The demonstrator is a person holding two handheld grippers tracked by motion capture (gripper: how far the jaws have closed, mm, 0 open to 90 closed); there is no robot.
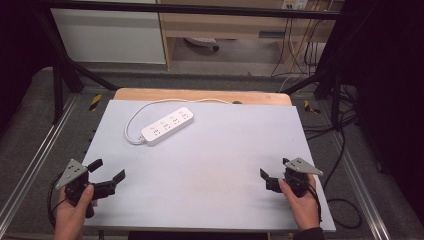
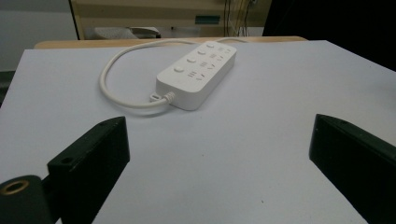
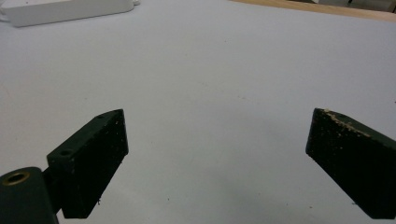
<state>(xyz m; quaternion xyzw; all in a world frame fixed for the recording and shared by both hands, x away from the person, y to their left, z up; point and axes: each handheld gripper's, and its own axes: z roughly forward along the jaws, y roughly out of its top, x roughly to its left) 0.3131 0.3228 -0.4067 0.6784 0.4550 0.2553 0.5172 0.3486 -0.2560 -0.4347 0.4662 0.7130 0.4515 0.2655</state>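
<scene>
A white power strip [image 1: 167, 125] with several sockets lies on the pale grey table top [image 1: 215, 165] at the back left, its white cord looping behind it. It lies ahead of the jaws in the left gripper view [image 2: 196, 72], and its edge shows at the top left of the right gripper view [image 3: 65, 11]. My left gripper [image 1: 108, 170] is held at the table's front left corner, open and empty. At the front right my right gripper [image 1: 273, 167] is open too, with nothing between its jaws. Both are well short of the strip.
The grey sheet covers a wooden table [image 1: 200, 95] whose far edge shows behind it. Metal frame rails [image 1: 30, 165] and dark stand legs flank the table. Cables [image 1: 345, 200] trail on the floor at the right. A wooden cabinet [image 1: 225, 25] stands beyond.
</scene>
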